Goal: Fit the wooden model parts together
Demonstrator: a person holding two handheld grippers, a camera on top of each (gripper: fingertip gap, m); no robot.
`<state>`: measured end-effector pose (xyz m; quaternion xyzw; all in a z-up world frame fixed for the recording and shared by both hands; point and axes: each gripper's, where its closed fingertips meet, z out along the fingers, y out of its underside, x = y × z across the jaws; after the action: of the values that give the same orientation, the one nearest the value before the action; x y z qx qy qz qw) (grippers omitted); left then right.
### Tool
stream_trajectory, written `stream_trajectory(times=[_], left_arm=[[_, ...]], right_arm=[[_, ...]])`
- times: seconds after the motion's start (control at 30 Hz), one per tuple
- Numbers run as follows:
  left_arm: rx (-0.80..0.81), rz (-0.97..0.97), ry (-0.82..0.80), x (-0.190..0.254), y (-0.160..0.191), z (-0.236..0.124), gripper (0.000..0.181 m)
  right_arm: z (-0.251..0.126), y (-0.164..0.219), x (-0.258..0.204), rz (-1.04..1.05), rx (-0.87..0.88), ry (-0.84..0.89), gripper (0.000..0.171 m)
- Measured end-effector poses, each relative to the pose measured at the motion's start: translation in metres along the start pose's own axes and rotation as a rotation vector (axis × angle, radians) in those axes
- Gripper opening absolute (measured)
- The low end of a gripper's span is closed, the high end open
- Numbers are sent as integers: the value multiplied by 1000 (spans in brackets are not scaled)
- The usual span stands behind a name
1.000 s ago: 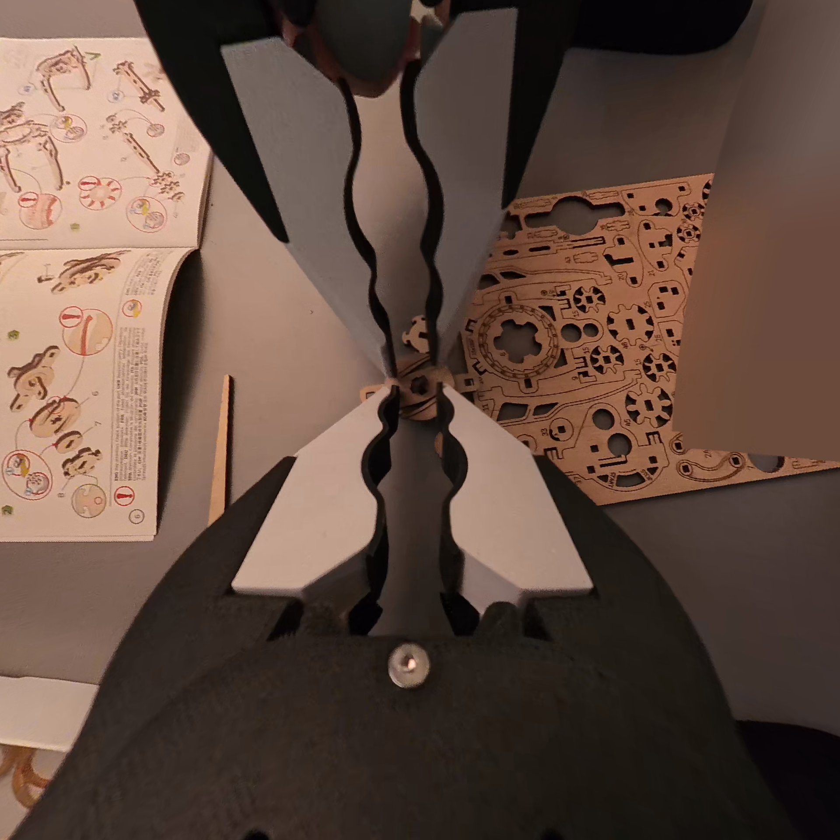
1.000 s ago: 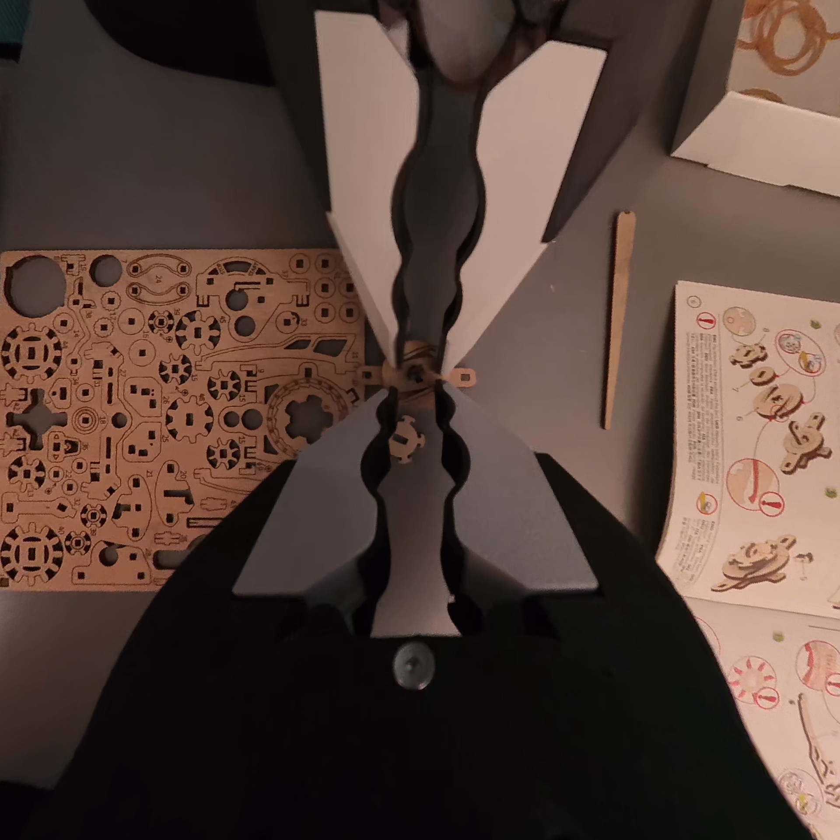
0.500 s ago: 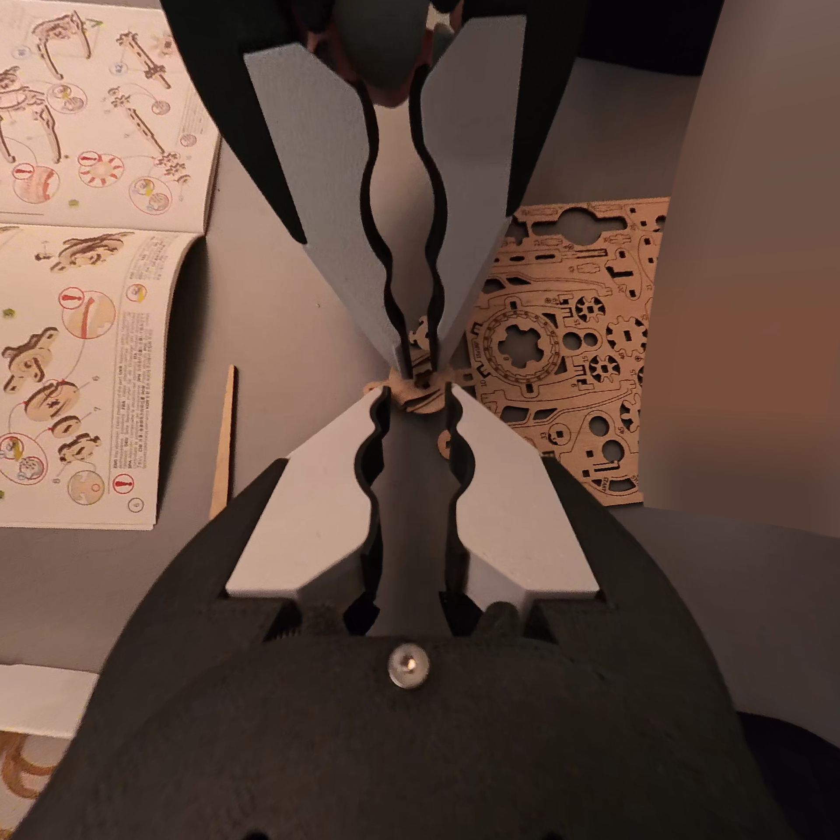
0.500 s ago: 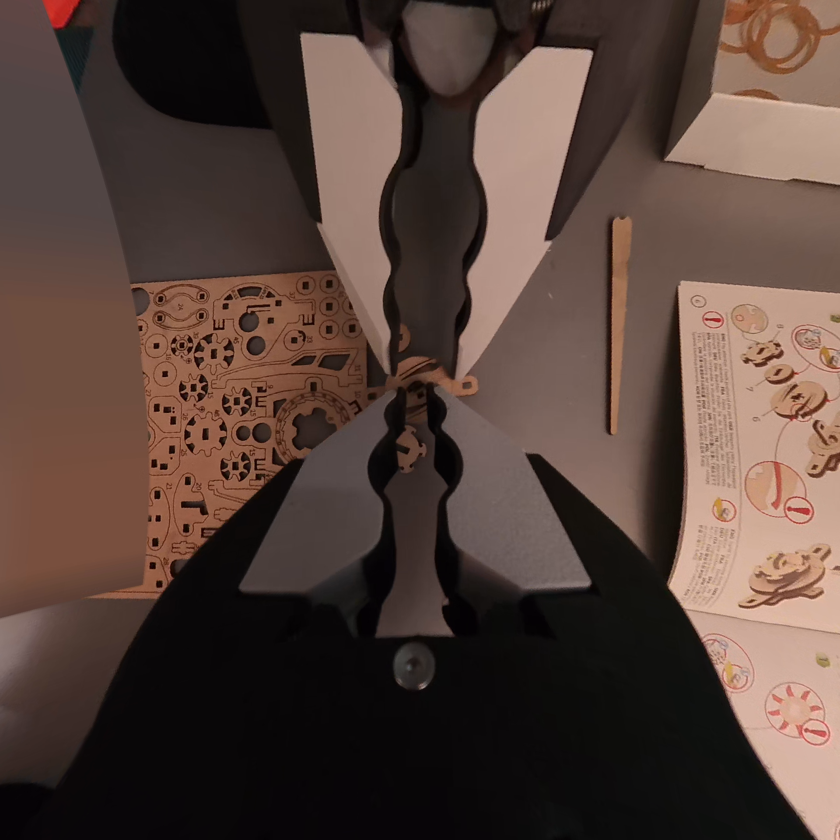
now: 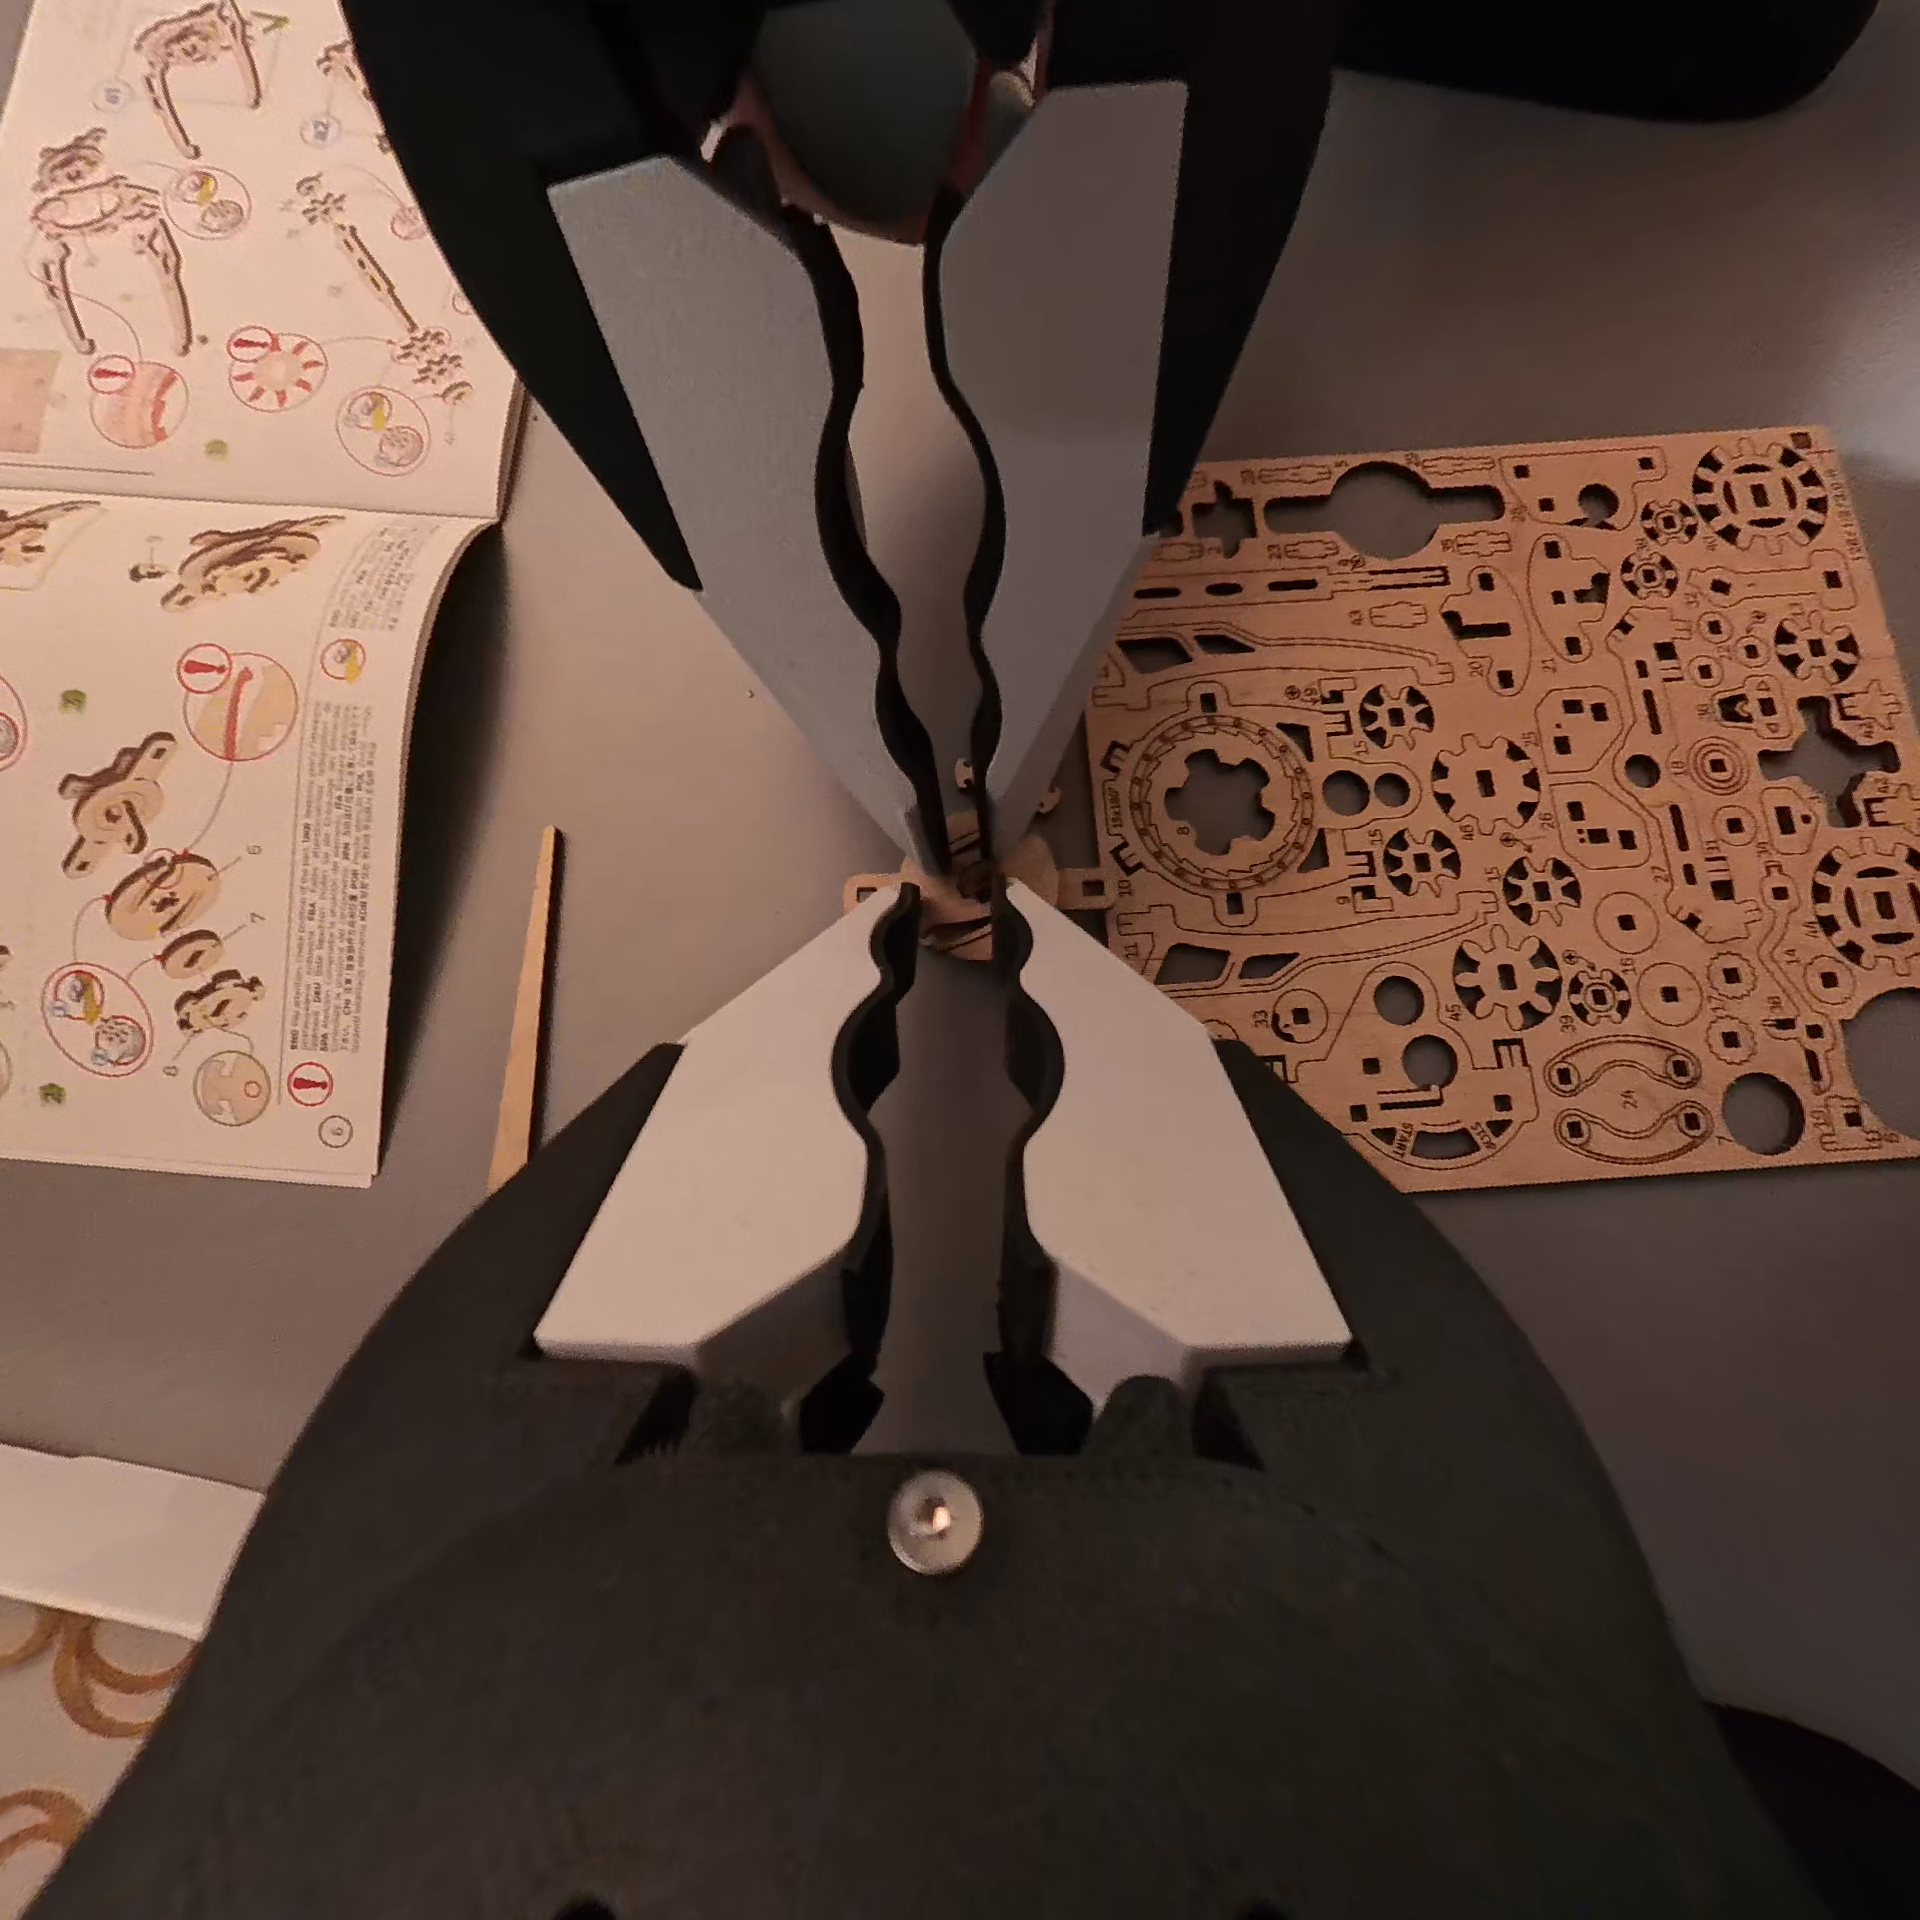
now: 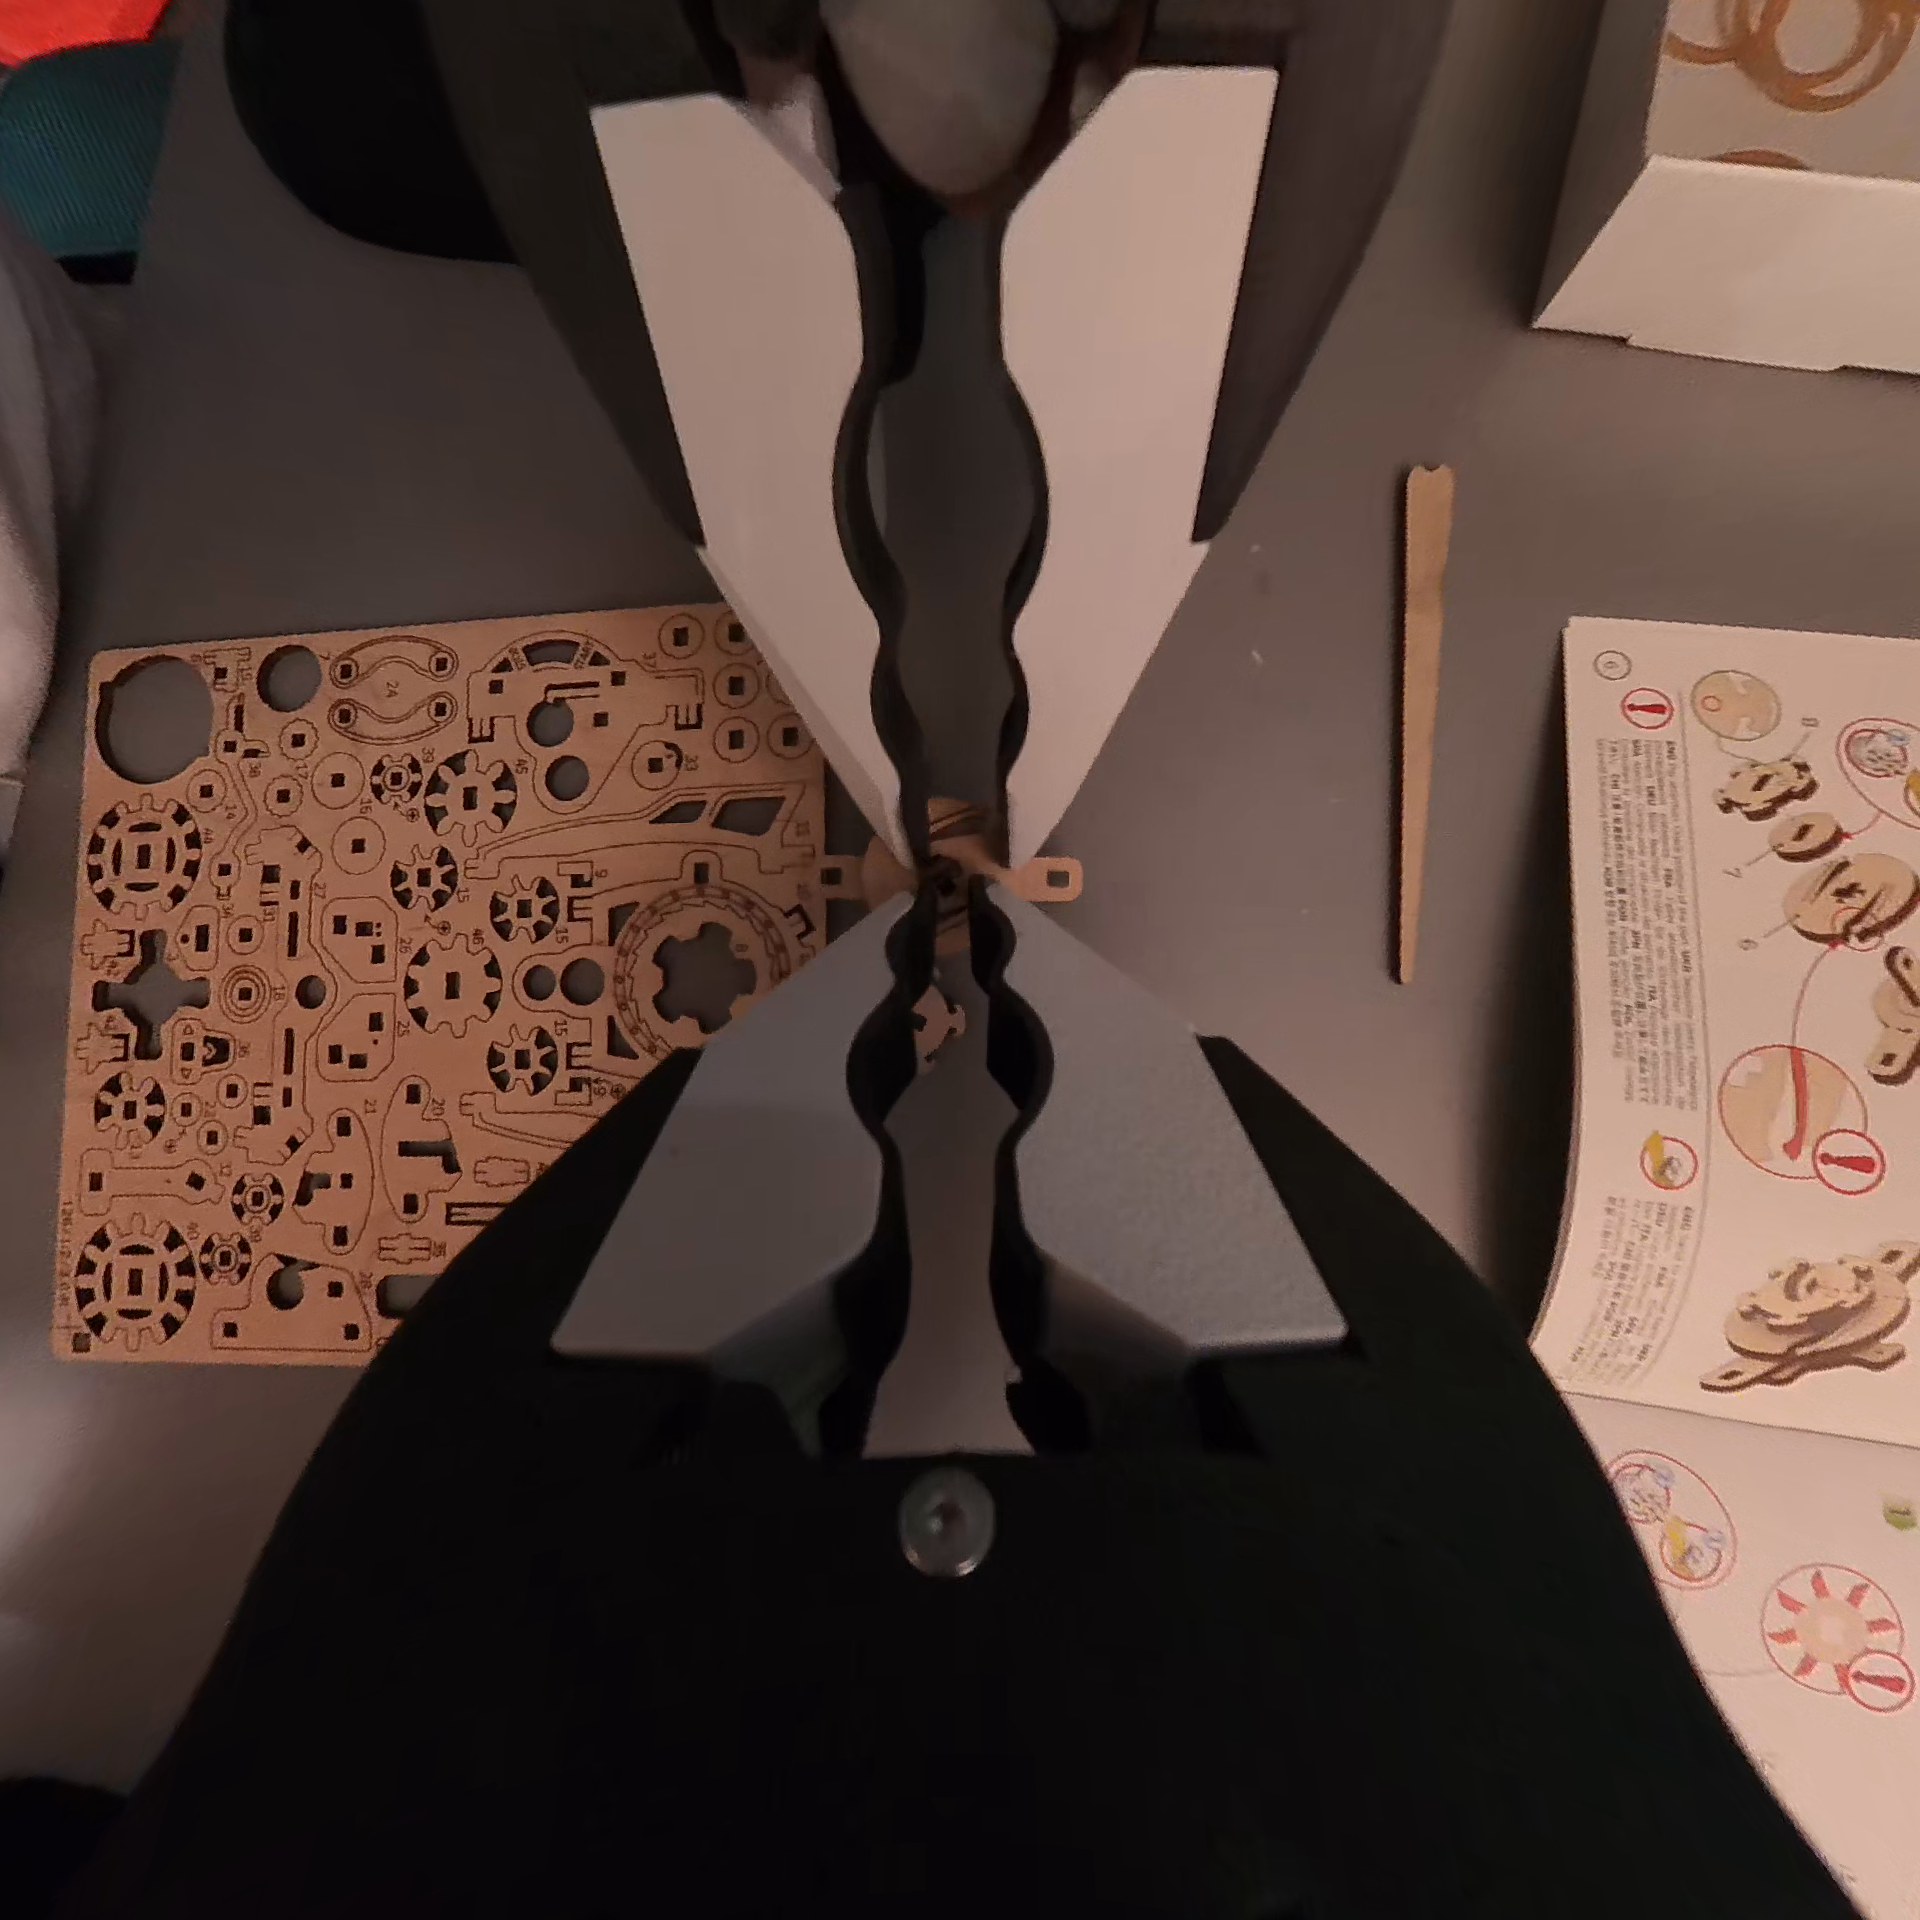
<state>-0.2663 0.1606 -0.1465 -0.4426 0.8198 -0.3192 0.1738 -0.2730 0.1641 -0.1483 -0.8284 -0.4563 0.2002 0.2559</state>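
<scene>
My two grippers meet tip to tip above the grey table. My left gripper point(image 5: 956, 912) is shut on a small round wooden assembly point(image 5: 961, 920) with flat tabs sticking out to each side. It enters the right wrist view point(image 6: 956, 826) from the top. My right gripper point(image 6: 948, 914) is shut on a small wooden part point(image 6: 951, 925) pressed against that assembly point(image 6: 1039, 881). It enters the left wrist view point(image 5: 958, 828) from the top. A tiny wooden gear point(image 6: 935, 1023) shows between the right fingers; I cannot tell if it is held or lies on the table.
A laser-cut wooden parts sheet point(image 5: 1507, 810) lies flat beside the grippers, also in the right wrist view point(image 6: 416, 987). An open instruction booklet point(image 5: 208, 727) and a thin wooden stick point(image 5: 525, 997) lie on the other side. A white box point(image 6: 1745, 260) holds rubber bands. The grippers are tip to tip, or close to it. Between my left fingertips and the thin wooden stick point(image 5: 525, 997) there is roughly 8 cm. Seen from the right wrist view point(image 6: 1420, 793) as well.
Both grippers stay tip to tip on the wooden assembly, with only a slight shift over the table. Neither grip has visibly changed.
</scene>
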Motion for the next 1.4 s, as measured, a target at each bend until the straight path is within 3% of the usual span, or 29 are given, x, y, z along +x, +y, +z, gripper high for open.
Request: stream_trajectory(times=[0.7, 1.4], left_arm=[[-18, 35, -24, 3, -2, -3, 23], [-24, 93, -16, 7, 3, -1, 6]], right_arm=[[1, 1, -2, 3, -30, 30, 7], [1, 0, -3, 49, -37, 39, 9]])
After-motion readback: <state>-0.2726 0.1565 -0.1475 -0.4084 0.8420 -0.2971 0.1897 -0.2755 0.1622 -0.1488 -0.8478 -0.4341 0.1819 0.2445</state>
